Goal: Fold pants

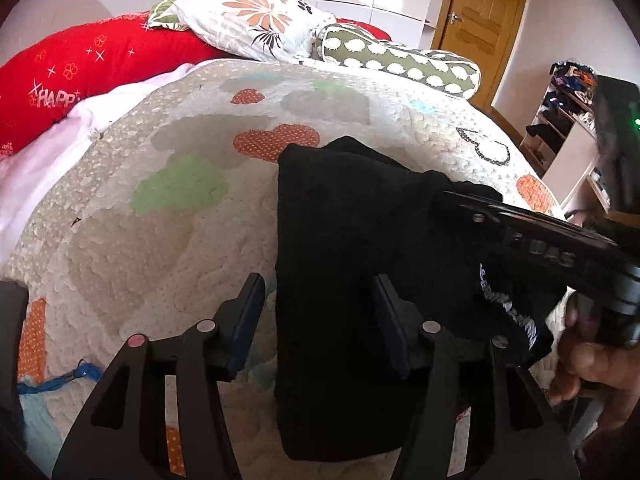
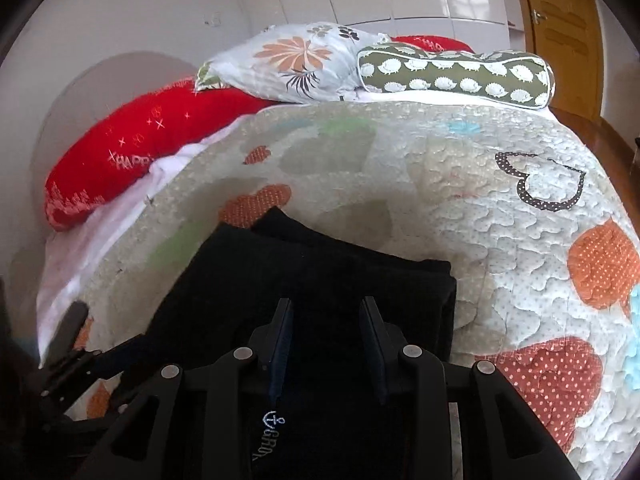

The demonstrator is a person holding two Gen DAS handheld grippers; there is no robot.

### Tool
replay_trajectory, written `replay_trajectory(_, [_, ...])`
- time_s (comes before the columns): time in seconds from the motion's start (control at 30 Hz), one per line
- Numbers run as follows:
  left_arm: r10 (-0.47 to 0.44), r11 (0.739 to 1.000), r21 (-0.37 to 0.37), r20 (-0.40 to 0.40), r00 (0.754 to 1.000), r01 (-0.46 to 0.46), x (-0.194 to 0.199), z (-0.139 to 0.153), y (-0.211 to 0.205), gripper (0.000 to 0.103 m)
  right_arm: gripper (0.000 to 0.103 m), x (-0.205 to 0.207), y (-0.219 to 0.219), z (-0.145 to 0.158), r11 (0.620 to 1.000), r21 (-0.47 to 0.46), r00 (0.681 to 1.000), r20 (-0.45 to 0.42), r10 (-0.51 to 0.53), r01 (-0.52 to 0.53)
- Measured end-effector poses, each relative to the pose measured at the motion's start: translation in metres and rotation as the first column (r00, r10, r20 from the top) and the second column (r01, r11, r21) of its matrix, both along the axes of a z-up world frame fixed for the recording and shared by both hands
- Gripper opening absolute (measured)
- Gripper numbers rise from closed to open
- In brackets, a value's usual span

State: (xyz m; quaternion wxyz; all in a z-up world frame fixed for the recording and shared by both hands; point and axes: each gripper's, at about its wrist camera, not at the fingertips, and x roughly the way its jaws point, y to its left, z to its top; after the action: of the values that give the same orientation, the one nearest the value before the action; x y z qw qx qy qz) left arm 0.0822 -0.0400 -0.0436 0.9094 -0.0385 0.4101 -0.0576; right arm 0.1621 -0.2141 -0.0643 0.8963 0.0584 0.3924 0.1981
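From the left wrist, the left gripper (image 1: pixel 318 312) stands wide apart over the near end of the black pants (image 1: pixel 352 240) lying folded on the quilt (image 1: pixel 160 216). From the right wrist, the right gripper (image 2: pixel 326 332) hangs parted above the pants (image 2: pixel 304 276), gripping nothing.

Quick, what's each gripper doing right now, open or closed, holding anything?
Left gripper: open, holding nothing, hovering at the left edge of the black pants.
Right gripper: open, holding nothing, over the pants.
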Motion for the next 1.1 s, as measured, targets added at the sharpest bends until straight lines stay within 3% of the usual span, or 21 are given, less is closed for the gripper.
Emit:
replay_trajectory(0.23, [0.009,1.0,0.016,0.01,1.0,-0.009,-0.007,0.003,-0.003,0.055,0.033,-0.048,-0.012,0.028,1.0,-0.003,1.0,0.018,-0.005,0.005])
replay_trajectory(0.43, [0.016,0.999,0.045,0.023,1.0,-0.017,-0.012,0.005,-0.01,0.055,0.033,-0.08,-0.014,-0.007,0.992,-0.116,0.998,0.018,-0.053,0.054])
replay_trajectory(0.53, [0.014,0.997,0.069,0.038,0.999,-0.016,-0.019,0.01,-0.012,0.055,0.033,-0.084,-0.014,-0.001,0.989,-0.134,0.998,0.025,-0.053,0.056])
replay_trajectory(0.83, [0.034,0.993,0.108,0.111,0.993,-0.046,-0.051,0.029,-0.008,0.055,0.038,-0.121,-0.021,0.035,0.99,-0.077,0.988,0.11,-0.113,0.122])
replay_trajectory(0.93, [0.05,0.991,0.119,0.127,0.991,-0.065,-0.061,0.033,-0.004,0.066,0.04,-0.13,-0.025,0.039,0.989,-0.049,0.984,0.116,-0.136,0.142])
replay_trajectory(1.1, [0.06,0.989,0.123,0.165,0.985,-0.081,-0.081,0.041,-0.001,0.067,0.042,-0.142,-0.022,0.043,0.988,-0.037,0.982,0.119,-0.145,0.15])
